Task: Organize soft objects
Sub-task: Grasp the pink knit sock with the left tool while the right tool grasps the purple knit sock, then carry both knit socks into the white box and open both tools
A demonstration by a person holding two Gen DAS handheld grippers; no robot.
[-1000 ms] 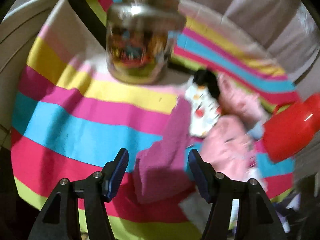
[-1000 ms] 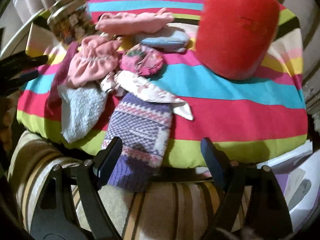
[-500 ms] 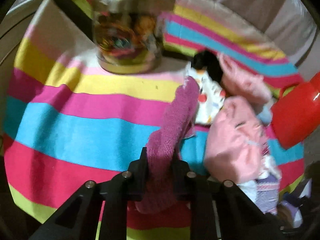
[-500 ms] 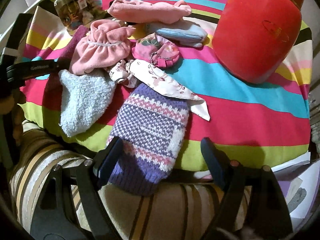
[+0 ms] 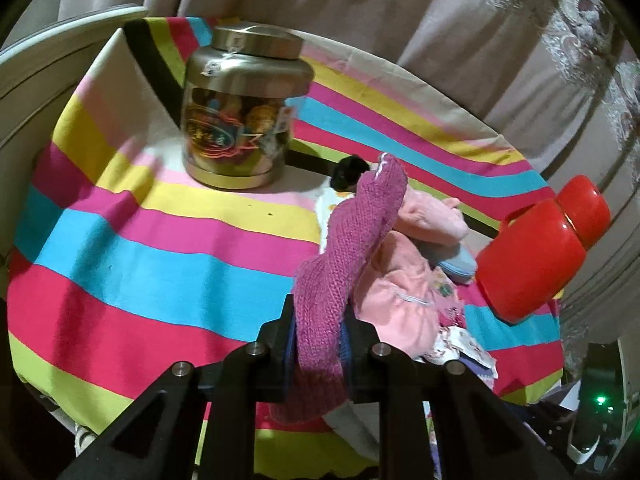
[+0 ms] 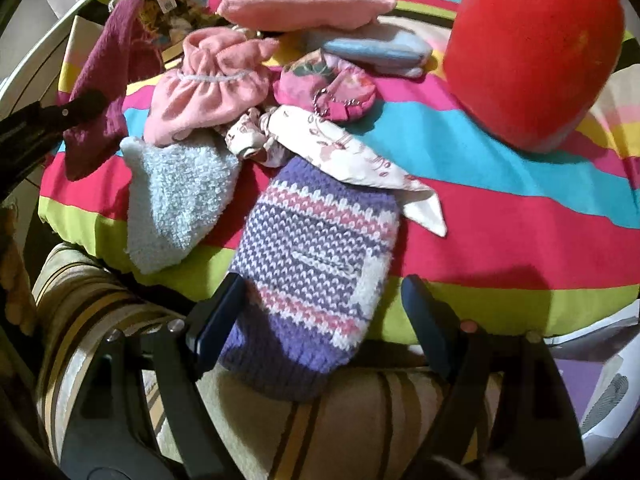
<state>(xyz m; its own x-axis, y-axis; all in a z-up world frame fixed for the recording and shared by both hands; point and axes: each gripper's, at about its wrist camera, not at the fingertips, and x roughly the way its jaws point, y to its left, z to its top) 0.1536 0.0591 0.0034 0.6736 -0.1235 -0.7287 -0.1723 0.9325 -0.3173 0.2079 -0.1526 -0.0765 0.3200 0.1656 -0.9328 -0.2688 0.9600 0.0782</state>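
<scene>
Steel jar [image 5: 240, 108] with a metal lid stands upright on the striped cloth [image 5: 132, 248] over the worktop; colourful wrapped bits show through its clear band, contents hard to make out. Red canister [image 5: 536, 256] is closed, contents hidden, and cut off at the top in the right wrist view.

Left tongs [image 5: 320, 332] are clamped on the magenta knit [image 5: 348, 248], which stands up between the pads, lower end drooping past them. Right tongs [image 6: 320, 312] stand wide apart either side of the purple knit [image 6: 316, 264], not pressing it; that piece hangs over the worktop's edge.

Behind it, a pile: fluffy blue sock [image 6: 176, 204], pink fleece [image 6: 212, 88], floral pouch [image 6: 328, 84] with ball chain, printed scrunchie [image 6: 344, 152], blue pouch [image 6: 380, 50] partly hidden.
</scene>
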